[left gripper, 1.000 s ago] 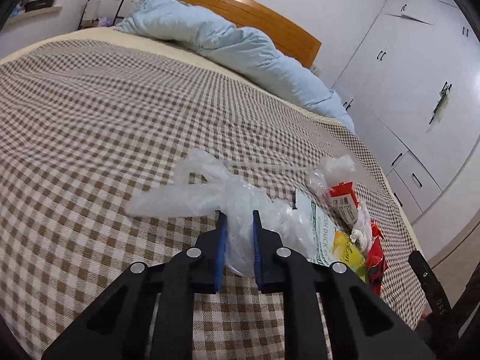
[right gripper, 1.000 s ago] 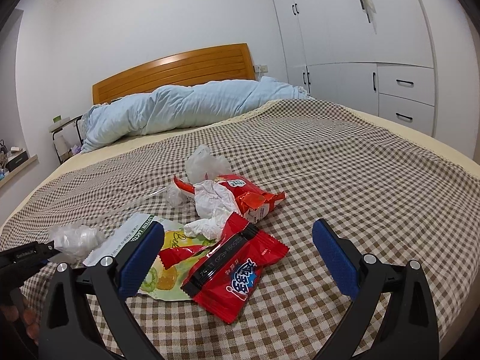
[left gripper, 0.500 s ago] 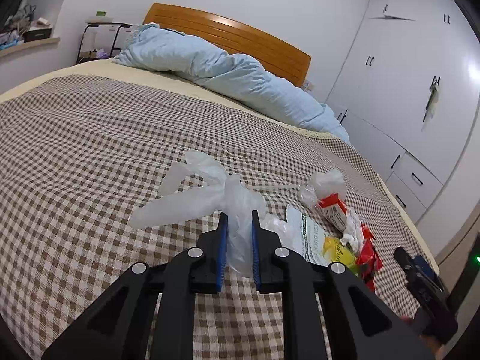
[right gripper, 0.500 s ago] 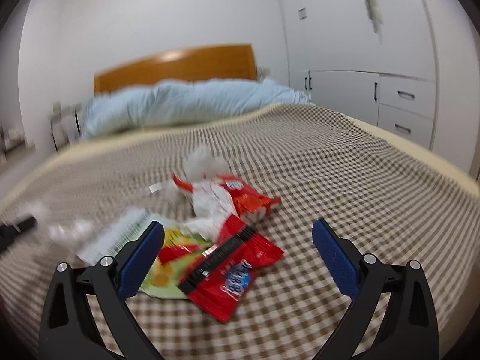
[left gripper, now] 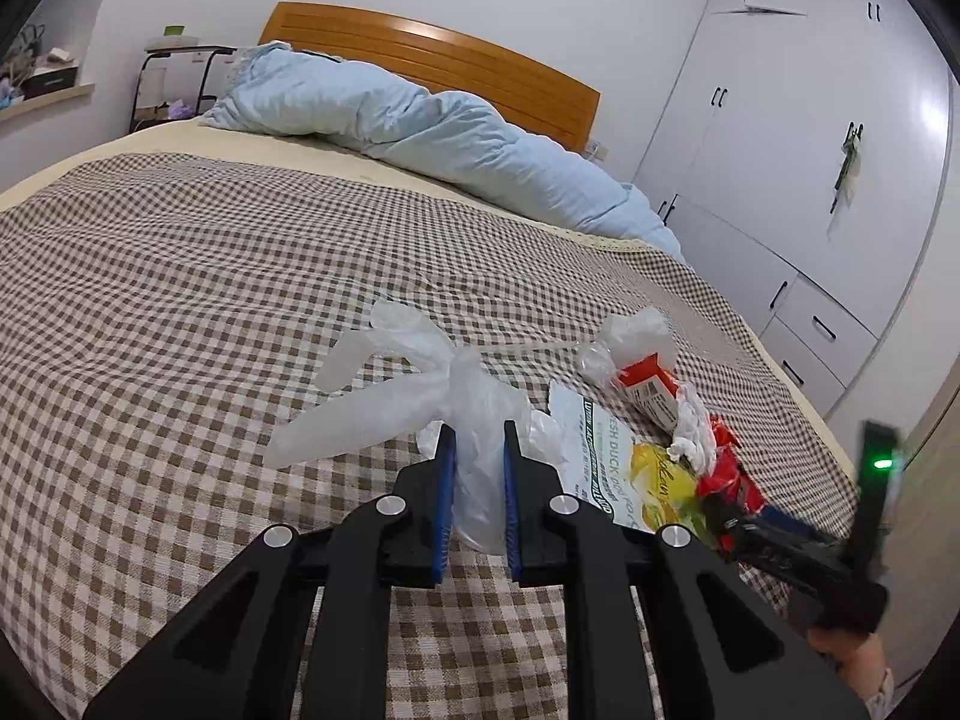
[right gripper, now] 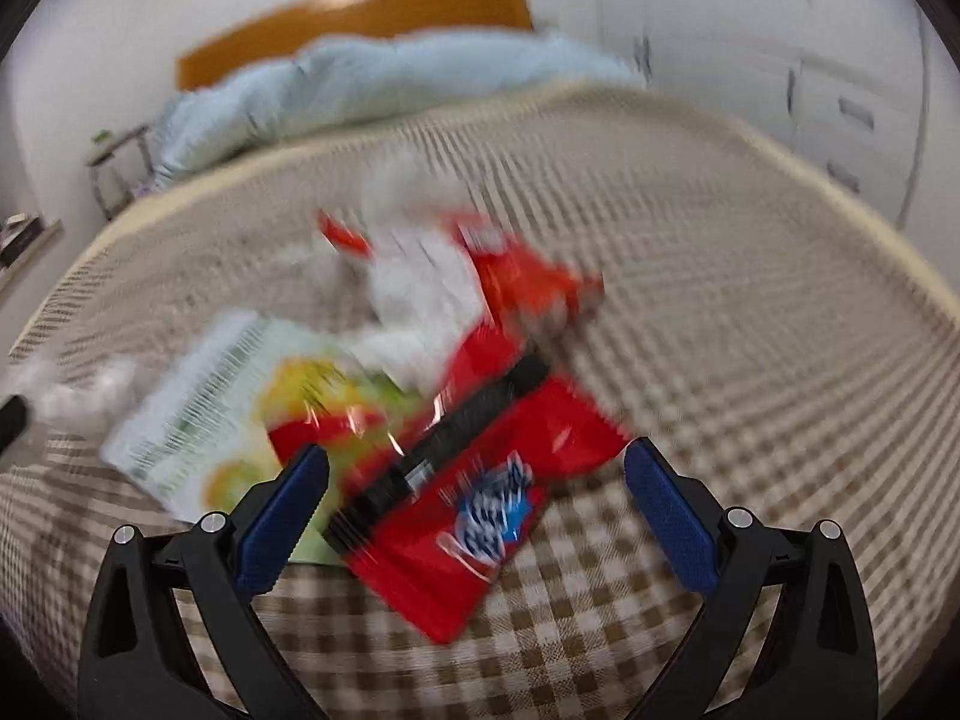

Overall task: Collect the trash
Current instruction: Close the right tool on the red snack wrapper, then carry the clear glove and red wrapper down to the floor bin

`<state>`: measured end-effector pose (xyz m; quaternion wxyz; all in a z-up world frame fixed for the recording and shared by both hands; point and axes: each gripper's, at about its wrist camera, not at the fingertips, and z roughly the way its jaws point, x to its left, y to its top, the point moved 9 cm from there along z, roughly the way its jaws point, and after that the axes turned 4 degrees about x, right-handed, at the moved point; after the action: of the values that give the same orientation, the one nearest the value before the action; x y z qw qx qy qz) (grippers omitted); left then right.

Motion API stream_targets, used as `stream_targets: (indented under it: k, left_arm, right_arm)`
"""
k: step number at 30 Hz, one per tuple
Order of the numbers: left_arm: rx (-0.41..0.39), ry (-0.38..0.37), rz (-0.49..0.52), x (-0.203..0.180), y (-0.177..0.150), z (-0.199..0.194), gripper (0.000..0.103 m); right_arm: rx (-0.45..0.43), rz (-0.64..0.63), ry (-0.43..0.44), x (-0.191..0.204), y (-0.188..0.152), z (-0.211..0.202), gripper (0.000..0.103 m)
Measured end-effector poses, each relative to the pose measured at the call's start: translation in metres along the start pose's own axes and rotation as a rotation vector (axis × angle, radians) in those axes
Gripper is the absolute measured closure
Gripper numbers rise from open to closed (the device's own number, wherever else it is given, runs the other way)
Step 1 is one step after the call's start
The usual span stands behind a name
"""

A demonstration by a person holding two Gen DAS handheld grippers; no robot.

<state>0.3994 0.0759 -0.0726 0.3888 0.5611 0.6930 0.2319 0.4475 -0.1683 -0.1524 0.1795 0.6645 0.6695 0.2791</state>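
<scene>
The right claw point(right gripper: 477, 501), spread wide, has dropped toward the red wrapper point(right gripper: 480, 480) while the left claw point(left gripper: 477, 480) keeps pinching the plastic bag point(left gripper: 420, 384), so a pickup seems next.

A home bedroom: bed point(left gripper: 180, 276), wooden headboard point(left gripper: 432, 66), white wardrobe point(left gripper: 798, 138).

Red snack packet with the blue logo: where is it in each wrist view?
Left wrist: red snack packet at right, mostly hidden behind the yellow wrapper.
Right wrist: packet bottom centre, between the open right gripper fingers.
Shared landmark: headboard.
</scene>
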Motion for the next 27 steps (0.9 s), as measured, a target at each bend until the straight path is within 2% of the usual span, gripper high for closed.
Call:
stream_targets:
  k: [1, 2, 5, 6, 7, 9, 10, 13, 27]
  left_arm:
    - [0.001, -0.001, 0.001, -0.001, 0.0, 0.0, 0.092]
    - [0.001, -0.002, 0.001, -0.001, 0.0, 0.001, 0.092]
    - [0.001, -0.003, 0.001, -0.002, 0.0, 0.001, 0.092]
    - [0.001, -0.005, -0.003, -0.002, 0.0, 0.0, 0.092]
    - [0.002, -0.007, -0.005, -0.002, -0.001, 0.0, 0.092]
    - [0.004, -0.009, -0.001, -0.004, -0.001, 0.0, 0.092]
    - [0.004, -0.01, 0.002, -0.005, -0.002, 0.0, 0.092]
    - [0.001, -0.011, 0.009, -0.006, -0.003, -0.004, 0.092]
    - [-0.034, -0.009, 0.003, -0.006, -0.003, -0.031, 0.092]
  right_arm:
    - [0.029, 0.03, 0.004, -0.004, -0.004, 0.005, 0.008]
    - [0.014, 0.054, 0.03, -0.007, -0.002, 0.002, 0.008]
    - [0.001, 0.078, 0.01, -0.013, -0.003, -0.003, 0.008]
    - [-0.001, 0.073, 0.02, -0.011, -0.003, -0.004, 0.018]
    - [-0.008, 0.072, 0.025, -0.011, -0.003, -0.006, 0.039]
    - [-0.019, 0.082, 0.053, -0.01, -0.004, -0.01, 0.046]
    - [-0.025, 0.079, 0.057, -0.008, -0.004, -0.011, 0.056]
    - [-0.057, 0.078, 0.081, -0.007, -0.002, -0.019, 0.072]
    - [-0.176, 0.078, 0.118, 0.0, 0.004, -0.057, 0.074]
